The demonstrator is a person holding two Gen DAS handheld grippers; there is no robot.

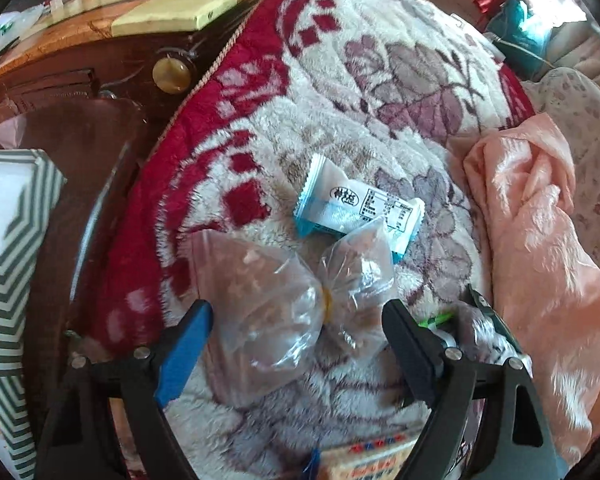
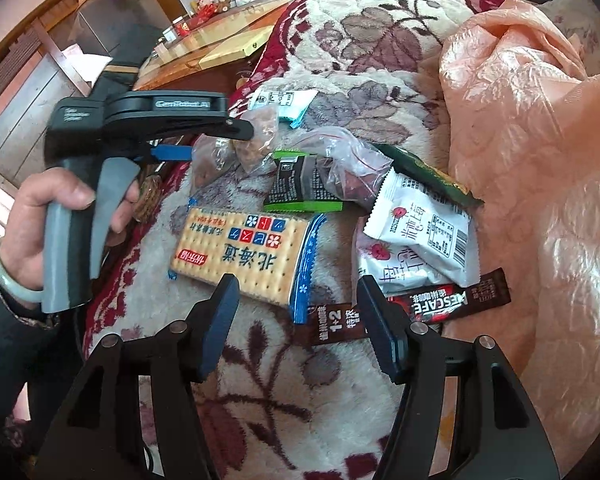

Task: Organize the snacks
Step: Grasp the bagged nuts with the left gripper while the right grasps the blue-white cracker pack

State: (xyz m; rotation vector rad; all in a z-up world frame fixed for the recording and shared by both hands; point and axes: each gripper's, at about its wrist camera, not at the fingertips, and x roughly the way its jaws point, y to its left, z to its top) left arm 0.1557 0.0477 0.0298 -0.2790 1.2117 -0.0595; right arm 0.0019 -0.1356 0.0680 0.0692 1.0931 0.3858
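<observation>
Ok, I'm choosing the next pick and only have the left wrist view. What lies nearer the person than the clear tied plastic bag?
Observer: A flat cracker pack with blue ends lies there uncovered, on the floral fleece blanket.
Operator: Anything on its right?
Observer: In the right wrist view, a brown Nescafe coffee stick lies there, just below two white strawberry-printed packets.
Operator: And the other gripper?
Observer: The right gripper is open and empty. It hangs over the blue end of the cracker pack.
</observation>
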